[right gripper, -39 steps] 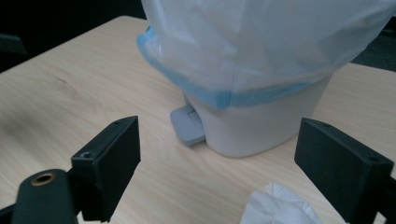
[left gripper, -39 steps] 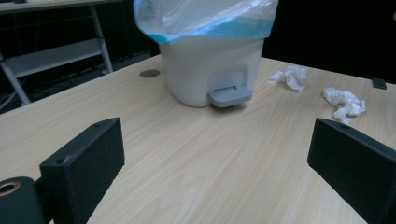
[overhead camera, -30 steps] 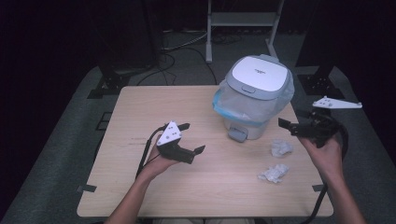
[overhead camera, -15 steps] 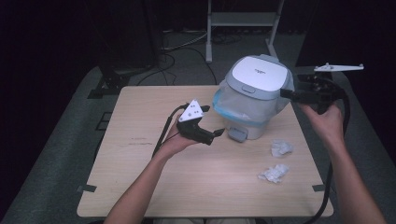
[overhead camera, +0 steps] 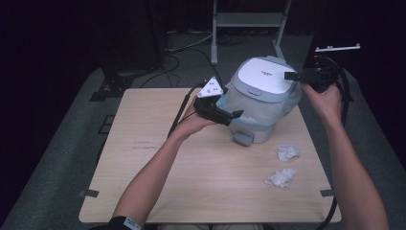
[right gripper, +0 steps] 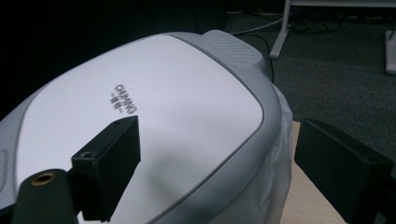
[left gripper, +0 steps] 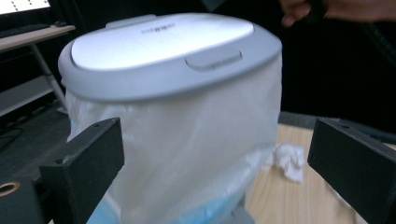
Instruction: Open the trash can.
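A small grey bin (overhead camera: 261, 103) with a white shut lid (overhead camera: 262, 76) and a clear bag liner stands at the table's back right. My left gripper (overhead camera: 230, 111) is open at the bin's left front side. In the left gripper view its jaws stand wide on either side of the lined bin wall (left gripper: 187, 130). My right gripper (overhead camera: 291, 75) is open at the lid's right rim. In the right gripper view one jaw hangs over the lid (right gripper: 154, 112) and the other is past the rim. Two crumpled tissues (overhead camera: 288, 152) (overhead camera: 281, 177) lie in front of the bin.
The wooden table (overhead camera: 158, 163) is bare on its left half. A grey pedal (overhead camera: 242, 138) juts from the bin's base. A metal stand (overhead camera: 249, 24) and cables lie on the dark floor behind the table. One tissue (left gripper: 289, 158) shows beside the bin.
Both grippers closed in on the bin. The left rose and moved right to its side. The right moved up and left to the lid's rim.
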Demonstrator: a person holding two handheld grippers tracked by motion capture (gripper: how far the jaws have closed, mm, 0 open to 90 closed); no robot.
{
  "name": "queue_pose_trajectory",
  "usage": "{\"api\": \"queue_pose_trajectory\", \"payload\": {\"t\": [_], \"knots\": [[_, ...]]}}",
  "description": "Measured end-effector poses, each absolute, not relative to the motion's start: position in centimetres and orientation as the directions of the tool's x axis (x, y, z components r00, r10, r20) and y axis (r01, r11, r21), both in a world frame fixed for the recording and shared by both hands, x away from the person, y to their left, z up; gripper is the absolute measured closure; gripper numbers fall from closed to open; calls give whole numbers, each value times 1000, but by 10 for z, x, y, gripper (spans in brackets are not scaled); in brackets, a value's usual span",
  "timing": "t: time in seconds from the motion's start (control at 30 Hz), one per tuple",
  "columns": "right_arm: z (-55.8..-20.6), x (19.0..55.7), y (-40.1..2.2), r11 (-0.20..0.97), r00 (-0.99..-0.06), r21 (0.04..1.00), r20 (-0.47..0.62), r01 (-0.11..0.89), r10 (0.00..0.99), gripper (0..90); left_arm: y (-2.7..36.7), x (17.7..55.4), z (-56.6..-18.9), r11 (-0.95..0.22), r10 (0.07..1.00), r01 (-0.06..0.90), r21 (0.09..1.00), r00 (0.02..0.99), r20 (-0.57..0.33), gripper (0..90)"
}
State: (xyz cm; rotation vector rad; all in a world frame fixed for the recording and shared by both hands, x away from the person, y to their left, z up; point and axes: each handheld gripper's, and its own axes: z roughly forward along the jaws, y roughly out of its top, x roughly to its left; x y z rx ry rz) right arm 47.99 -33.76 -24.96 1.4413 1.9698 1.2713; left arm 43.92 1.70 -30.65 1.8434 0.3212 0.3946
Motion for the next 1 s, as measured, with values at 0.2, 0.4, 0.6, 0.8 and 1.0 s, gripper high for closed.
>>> {"api": "queue_pose_trajectory", "payload": {"t": [0.2, 0.4, 0.6, 0.8, 1.0], "knots": [[-260, 502, -340, 12, -391, 816, 264, 577, 882, 130, 11, 452, -302, -303, 428, 33, 953, 898, 105, 28], [-268, 516, -339, -30, -425, 810, 338, 585, 840, 109, 16, 455, -302, -307, 436, 46, 951, 894, 98, 28], [-271, 520, -336, -35, -445, 813, 353, 582, 823, 103, 29, 452, -305, -331, 438, 47, 942, 892, 109, 28], [-275, 522, -326, -5, -516, 826, 356, 563, 779, 103, 50, 446, -311, -337, 451, 38, 941, 884, 126, 27], [-276, 523, -308, 41, -587, 833, 353, 551, 728, 104, 68, 433, -314, -339, 449, 24, 940, 883, 140, 27]]}}
